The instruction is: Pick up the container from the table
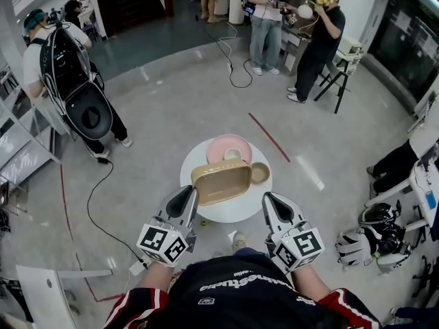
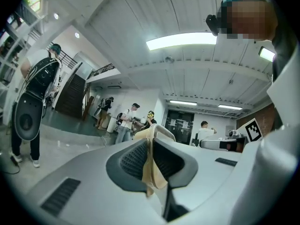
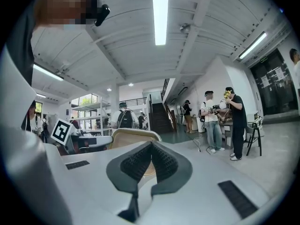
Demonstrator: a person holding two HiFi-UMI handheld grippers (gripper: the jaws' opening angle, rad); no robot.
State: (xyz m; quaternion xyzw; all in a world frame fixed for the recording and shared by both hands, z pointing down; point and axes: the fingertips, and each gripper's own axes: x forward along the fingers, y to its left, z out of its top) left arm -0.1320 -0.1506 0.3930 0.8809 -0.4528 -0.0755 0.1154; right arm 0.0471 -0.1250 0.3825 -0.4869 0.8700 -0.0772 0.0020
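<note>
Looks steeply down on a round white table (image 1: pixel 236 214) standing on a pale grey floor. Holds a beige rectangular container (image 1: pixel 221 181) over the tabletop, long side running across the view, slightly tilted. Grips it by the left short rim with the left gripper (image 1: pixel 191 192); seen along that gripper's own jaws, pinches the thin beige rim edge-on between the two dark ribbed pads, pressed tight against it. Sets the right gripper (image 1: pixel 269 199) just beside the container's right end, near but apart from it, closed on itself with nothing caught between the pads, only the beige container in sight beyond the tips. Behind the container, on the table: a pink plate (image 1: pixel 228 144) carrying a small pale cup (image 1: pixel 233 154), and just to the right a small round tan bowl (image 1: pixel 260 173). Farther out: a person with a black backpack (image 1: pixel 65 60) at the left, two people (image 1: pixel 319 40) standing at the top, and a black cable (image 1: pixel 92 204) trailing over the floor.
</note>
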